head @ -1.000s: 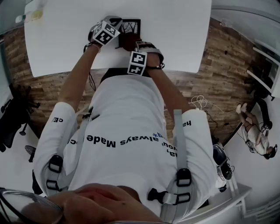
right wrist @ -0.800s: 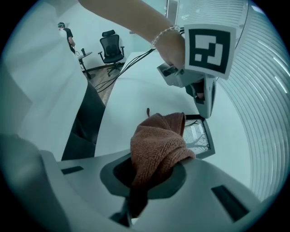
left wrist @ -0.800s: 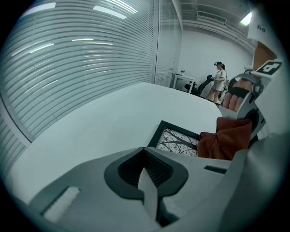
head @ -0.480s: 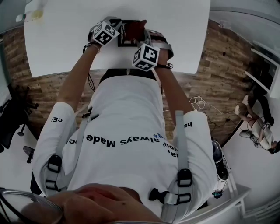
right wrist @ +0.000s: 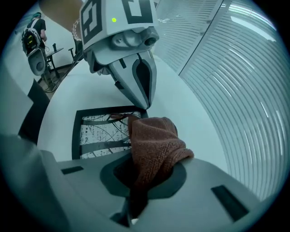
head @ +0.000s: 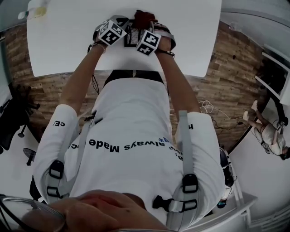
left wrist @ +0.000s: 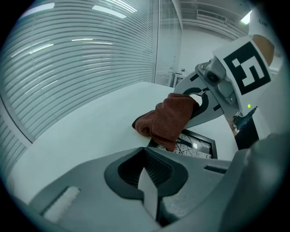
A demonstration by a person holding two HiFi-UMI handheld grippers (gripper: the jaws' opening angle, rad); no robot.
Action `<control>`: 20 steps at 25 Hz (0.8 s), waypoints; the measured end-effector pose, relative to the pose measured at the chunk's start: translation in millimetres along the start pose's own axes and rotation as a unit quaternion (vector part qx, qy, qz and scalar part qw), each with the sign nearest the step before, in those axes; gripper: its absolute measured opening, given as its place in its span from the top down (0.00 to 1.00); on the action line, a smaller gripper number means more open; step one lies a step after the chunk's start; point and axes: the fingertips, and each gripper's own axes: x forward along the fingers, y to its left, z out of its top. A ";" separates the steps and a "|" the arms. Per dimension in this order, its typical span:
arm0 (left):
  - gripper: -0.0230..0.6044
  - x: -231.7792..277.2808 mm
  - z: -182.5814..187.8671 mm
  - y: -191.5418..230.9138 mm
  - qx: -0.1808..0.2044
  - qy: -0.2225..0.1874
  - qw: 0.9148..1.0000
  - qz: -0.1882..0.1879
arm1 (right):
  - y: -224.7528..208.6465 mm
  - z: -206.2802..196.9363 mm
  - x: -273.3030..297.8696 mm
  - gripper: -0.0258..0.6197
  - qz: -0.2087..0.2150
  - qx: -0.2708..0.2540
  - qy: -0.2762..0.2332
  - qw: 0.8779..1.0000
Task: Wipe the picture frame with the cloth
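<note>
Right gripper point(right wrist: 132, 209) clamps the brown cloth point(right wrist: 156, 145), draped over the picture frame's point(right wrist: 76, 136) right edge at mid-picture; left gripper point(left wrist: 148, 188), jaws seemingly together and empty, touches its upper-right corner.

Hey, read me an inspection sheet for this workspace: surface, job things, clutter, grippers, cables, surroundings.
Surface: white table.
Job's things: frame lies flat on the table; brown cloth hangs over one end of it.
Clutter: small yellowish item at a far table corner, too small to identify.
Grippers: left gripper shut, its tip at the frame's edge; right gripper shut on the cloth.
Cables: loose cables on the floor beside the person.
Surroundings: wood floor, blinds, another person off to the right.
</note>
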 end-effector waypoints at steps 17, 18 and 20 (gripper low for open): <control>0.96 -0.4 -0.3 -1.1 0.001 0.003 1.000 0.006 | 64.3 -20.9 -27.0 0.93 0.046 -0.036 -0.002 0.998; 0.96 -0.6 -0.1 -1.1 0.001 0.003 1.000 0.006 | 71.6 -22.3 -29.8 0.93 0.049 -0.040 -0.003 0.998; 0.96 -0.6 -0.1 -1.2 0.001 0.003 1.000 0.007 | 85.6 -25.5 -35.0 0.93 0.056 -0.046 -0.004 0.997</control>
